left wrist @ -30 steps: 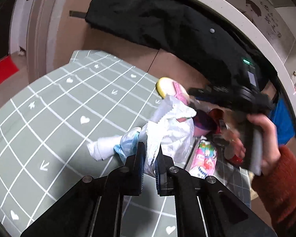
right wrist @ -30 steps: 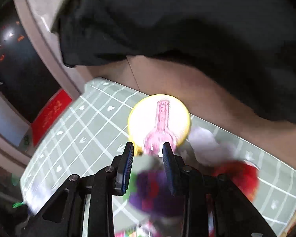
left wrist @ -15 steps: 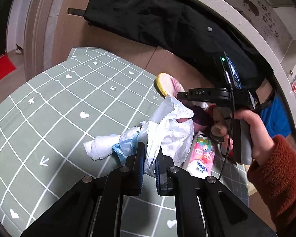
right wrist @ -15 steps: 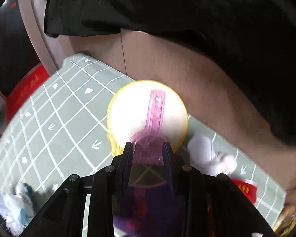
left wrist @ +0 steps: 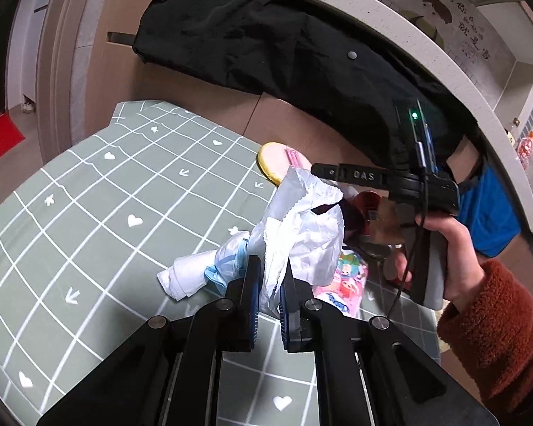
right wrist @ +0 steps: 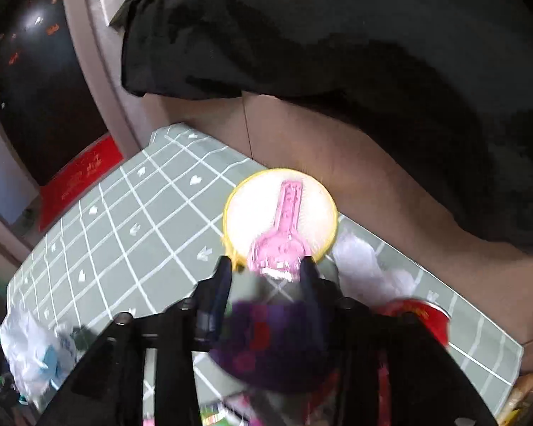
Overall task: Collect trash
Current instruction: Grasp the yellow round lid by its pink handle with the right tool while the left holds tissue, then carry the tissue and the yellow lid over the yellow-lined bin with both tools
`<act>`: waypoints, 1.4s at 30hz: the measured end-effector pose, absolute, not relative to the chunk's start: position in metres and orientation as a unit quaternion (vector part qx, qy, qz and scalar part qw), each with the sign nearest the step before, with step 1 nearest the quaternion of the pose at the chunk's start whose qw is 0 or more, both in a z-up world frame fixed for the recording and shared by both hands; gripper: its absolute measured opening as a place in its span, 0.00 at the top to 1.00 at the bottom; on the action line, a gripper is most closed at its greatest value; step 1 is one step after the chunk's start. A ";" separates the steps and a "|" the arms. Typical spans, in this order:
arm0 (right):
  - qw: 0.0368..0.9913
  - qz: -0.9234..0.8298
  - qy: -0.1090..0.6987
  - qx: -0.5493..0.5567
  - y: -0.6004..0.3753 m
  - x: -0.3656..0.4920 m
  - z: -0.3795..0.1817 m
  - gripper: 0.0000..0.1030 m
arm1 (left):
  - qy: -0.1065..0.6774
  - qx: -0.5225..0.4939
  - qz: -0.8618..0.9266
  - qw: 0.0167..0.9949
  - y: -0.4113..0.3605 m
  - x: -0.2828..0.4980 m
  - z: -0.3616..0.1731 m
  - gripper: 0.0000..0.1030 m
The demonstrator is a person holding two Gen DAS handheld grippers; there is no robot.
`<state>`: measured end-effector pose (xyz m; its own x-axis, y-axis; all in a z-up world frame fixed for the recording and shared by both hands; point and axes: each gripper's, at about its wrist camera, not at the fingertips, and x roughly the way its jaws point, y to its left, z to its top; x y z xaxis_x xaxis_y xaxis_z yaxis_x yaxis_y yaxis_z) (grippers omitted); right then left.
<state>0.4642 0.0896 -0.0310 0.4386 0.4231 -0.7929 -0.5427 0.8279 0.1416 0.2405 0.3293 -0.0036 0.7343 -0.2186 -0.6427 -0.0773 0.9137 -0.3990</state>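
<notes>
On the left of your view lies the worktop [left wrist: 117,206], covered in a green cloth with white grid lines, hearts and arrows, and its left half is bare cloth. Moving right, a rolled white tissue [left wrist: 181,277] rests on the cloth touching a crumpled pale-blue piece [left wrist: 227,262]. Your left gripper [left wrist: 268,291] comes next: its jaws are pressed nearly together and pinch the lower edge of a crumpled white bag [left wrist: 302,234], which stands up above the fingers with its mouth gaping toward the right. Behind the bag, near the far edge of the worktop, sits a round yellow-rimmed dish [left wrist: 272,163] with a pink comb-like piece [right wrist: 287,227] lying on it. Just right of the bag, a pink cartoon-printed packet [left wrist: 341,284] lies flat on the cloth. Further right your right hand [left wrist: 447,248], in a rust fleece sleeve [left wrist: 494,330], holds the right gripper [right wrist: 266,266] level with the bag's mouth. From that gripper's own camera its jaws stand wide and have just been opening; a blurred dark purple wrapper [right wrist: 266,340] sits between the fingers, and you cannot tell whether the pads press on it. To its right on the cloth are a white fluffy wad [right wrist: 366,269] and a red wrapper [right wrist: 419,316]
</notes>
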 end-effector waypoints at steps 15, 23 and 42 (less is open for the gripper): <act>0.844 0.201 0.486 -0.104 0.119 0.499 -0.069 0.63 | 0.367 -0.196 -0.031 0.909 0.340 0.267 -0.014 0.91; 0.842 0.250 0.475 -0.054 0.098 0.477 -0.047 0.64 | 0.360 -0.183 -0.027 0.914 0.333 0.262 -0.002 0.91; 0.921 0.281 0.263 -0.052 -0.028 0.316 0.127 0.64 | 0.263 -0.133 -0.055 0.954 0.245 0.236 0.107 0.91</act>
<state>0.3158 -0.0276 0.1270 0.7030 0.4913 -0.5142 -0.5459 0.8362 0.0525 0.2364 0.2454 0.1068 0.8558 -0.1751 -0.4867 0.0351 0.9584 -0.2831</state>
